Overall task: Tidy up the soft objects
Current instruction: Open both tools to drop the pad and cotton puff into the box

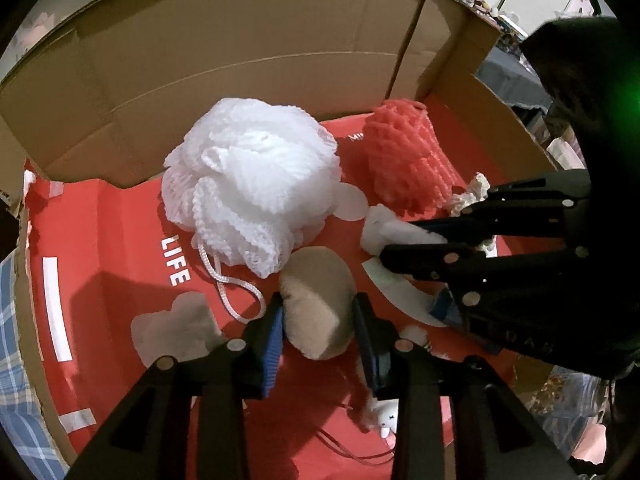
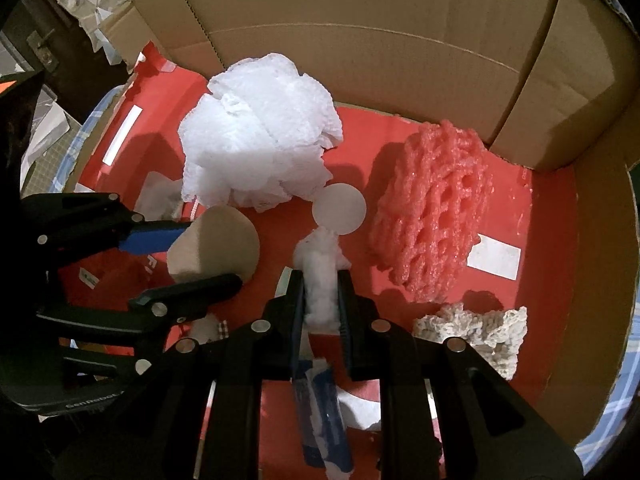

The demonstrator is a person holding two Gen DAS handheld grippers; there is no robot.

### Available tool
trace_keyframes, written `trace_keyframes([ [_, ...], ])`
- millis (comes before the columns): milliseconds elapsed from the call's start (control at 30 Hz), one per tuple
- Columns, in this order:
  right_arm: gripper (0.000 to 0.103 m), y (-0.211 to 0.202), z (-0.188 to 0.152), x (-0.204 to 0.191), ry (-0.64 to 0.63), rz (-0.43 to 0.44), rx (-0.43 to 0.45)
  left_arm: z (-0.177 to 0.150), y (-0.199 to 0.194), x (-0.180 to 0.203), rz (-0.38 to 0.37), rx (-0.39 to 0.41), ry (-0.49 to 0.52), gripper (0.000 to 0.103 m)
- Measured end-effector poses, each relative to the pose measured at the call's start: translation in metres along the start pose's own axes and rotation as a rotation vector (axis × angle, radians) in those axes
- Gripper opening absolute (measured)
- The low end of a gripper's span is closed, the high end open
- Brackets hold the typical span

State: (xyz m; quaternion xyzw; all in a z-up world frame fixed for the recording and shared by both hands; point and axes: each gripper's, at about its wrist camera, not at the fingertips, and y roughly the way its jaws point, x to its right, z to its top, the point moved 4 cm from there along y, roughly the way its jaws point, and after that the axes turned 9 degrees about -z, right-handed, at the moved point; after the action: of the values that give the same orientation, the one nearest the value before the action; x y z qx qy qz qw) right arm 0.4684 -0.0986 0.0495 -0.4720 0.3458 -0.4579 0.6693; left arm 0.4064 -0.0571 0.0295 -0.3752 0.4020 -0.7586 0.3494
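Note:
A beige sponge sits between the fingers of my left gripper, low over the red floor of a cardboard box; the pads touch both of its sides. In the right wrist view the same sponge shows with the left gripper around it. My right gripper is shut on a fluffy white wad, pointing down into the box. From the left wrist view that wad pokes out past the right gripper.
A white mesh bath pouf and a pink foam net lie at the back by the box wall. A cream knitted cloth lies at the right. Beneath the right gripper is a blue-and-white tube.

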Motion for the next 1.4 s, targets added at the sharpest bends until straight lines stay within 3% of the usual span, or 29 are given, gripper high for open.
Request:
trace_keyframes([
  [67, 0.016, -0.001, -0.002, 0.001, -0.004, -0.002, -0.001, -0.001, 0.001, -0.006, 0.0, 0.002, -0.001, 0.043],
  [467, 0.018, -0.001, -0.005, -0.009, -0.017, -0.054, 0.004, -0.017, -0.023, -0.018, -0.003, 0.047, -0.002, 0.058],
  [700, 0.018, -0.007, -0.008, -0.01, 0.003, -0.068, 0.02, -0.027, -0.04, -0.026, 0.008, 0.071, -0.021, 0.062],
  [800, 0.035, -0.011, -0.01, -0.01, 0.007, -0.076, 0.028, -0.029, -0.053, -0.028, 0.009, 0.085, -0.022, 0.063],
  [833, 0.056, -0.014, -0.012, -0.008, 0.006, -0.076, 0.036, -0.03, -0.057, -0.026, 0.007, 0.09, -0.021, 0.063],
  [867, 0.067, -0.018, -0.013, -0.008, 0.005, -0.083, 0.056, -0.032, -0.061, -0.024, 0.005, 0.097, -0.02, 0.064],
  [1033, 0.067, -0.037, -0.021, -0.009, 0.014, -0.104, 0.092, -0.041, -0.081, -0.015, 0.008, 0.119, -0.018, 0.066],
  [1200, 0.067, -0.064, -0.035, -0.005, 0.045, -0.139, 0.123, -0.052, -0.102, -0.002, 0.017, 0.167, -0.035, 0.08],
  [1400, 0.078, -0.096, -0.061, 0.001, 0.087, -0.185, 0.156, -0.064, -0.112, 0.01, 0.019, 0.213, -0.114, 0.094],
])
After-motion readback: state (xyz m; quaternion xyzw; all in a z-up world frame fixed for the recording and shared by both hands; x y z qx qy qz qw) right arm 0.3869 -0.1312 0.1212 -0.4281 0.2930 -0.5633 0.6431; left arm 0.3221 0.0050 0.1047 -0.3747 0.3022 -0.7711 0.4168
